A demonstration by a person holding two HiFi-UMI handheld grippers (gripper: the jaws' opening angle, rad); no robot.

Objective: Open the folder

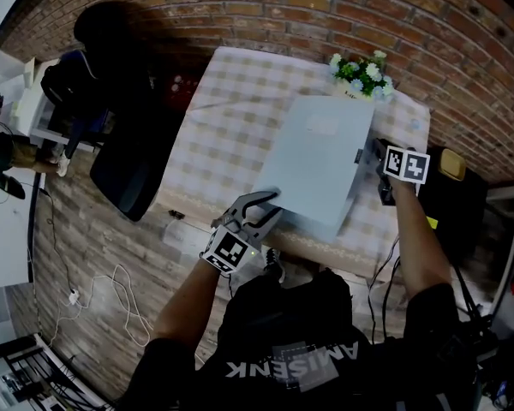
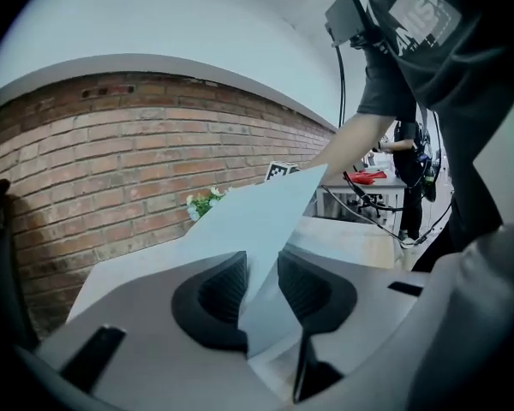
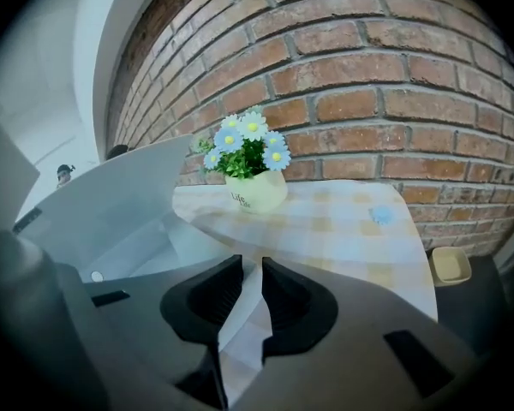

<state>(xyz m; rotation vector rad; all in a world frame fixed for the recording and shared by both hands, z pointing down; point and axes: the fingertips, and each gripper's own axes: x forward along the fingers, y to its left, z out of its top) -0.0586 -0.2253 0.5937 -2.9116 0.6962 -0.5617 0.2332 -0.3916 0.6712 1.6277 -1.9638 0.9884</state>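
Nearest the person, at the front edge of the table (image 1: 223, 118), the left gripper (image 1: 270, 204) has its jaws drawn narrow and clamped on the near corner of the folder (image 1: 317, 157). In the left gripper view the pale blue-grey cover (image 2: 248, 217) runs straight between the two ribbed pads and rises away from them as a tilted sheet, clear of the table top. The folder itself lies on the right half of the table, over a checked cloth (image 1: 240, 75), with its near end reaching the table's front edge. Further along, at the folder's right side, the right gripper (image 1: 370, 157) is also closed to a narrow gap, pinching a thin pale edge of the folder that shows creased between its pads in the right gripper view. From there the lifted cover stands up at the left and part of the folder's pale inside shows beneath it, with a small round stud near its edge. Beyond the folder, at the far end of the table, stands a cream flower pot (image 1: 360, 77) with white and blue daisies, just beside the folder's far corner. Behind it rises the brick wall (image 3: 368, 84).
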